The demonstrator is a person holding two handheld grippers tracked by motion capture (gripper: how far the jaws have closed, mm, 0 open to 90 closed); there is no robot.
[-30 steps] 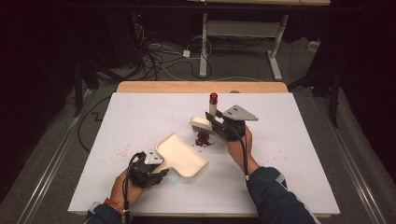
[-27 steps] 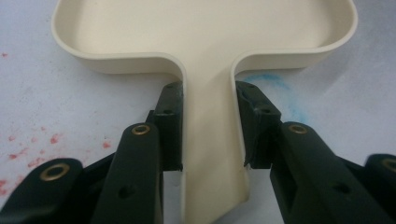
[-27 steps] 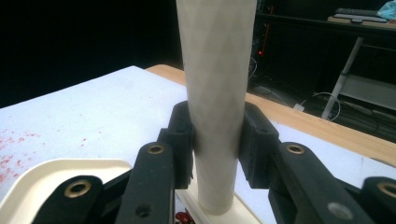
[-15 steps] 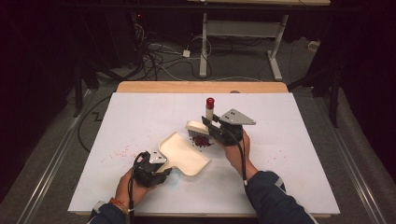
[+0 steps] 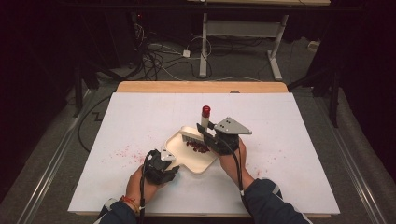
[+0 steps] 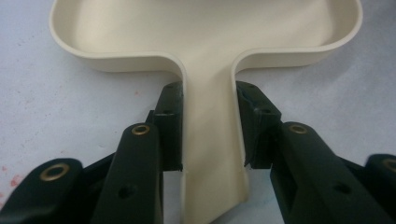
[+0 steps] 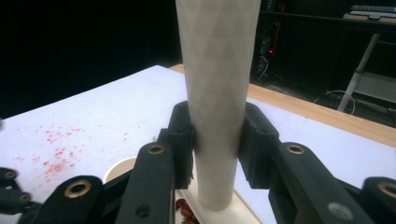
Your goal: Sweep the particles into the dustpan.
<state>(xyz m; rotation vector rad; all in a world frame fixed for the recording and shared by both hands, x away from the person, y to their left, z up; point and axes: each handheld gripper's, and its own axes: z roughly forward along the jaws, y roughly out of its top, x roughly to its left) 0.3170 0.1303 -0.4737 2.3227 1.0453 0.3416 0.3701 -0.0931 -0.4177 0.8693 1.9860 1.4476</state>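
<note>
Your left gripper (image 6: 208, 135) squeezes the dustpan (image 5: 194, 151) handle at 7 o'clock; your right gripper (image 7: 217, 140) squeezes the brush (image 5: 198, 133) handle.

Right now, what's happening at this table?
A person is sweeping red crumbs into a cream dustpan. The left gripper is clamped on the dustpan's handle, holding it flat on the white table. The right gripper is clamped on the handle of a small brush, whose head sits at the pan with a pile of red crumbs inside. Scattered red bits are left on the table to the left of the pan.
</note>
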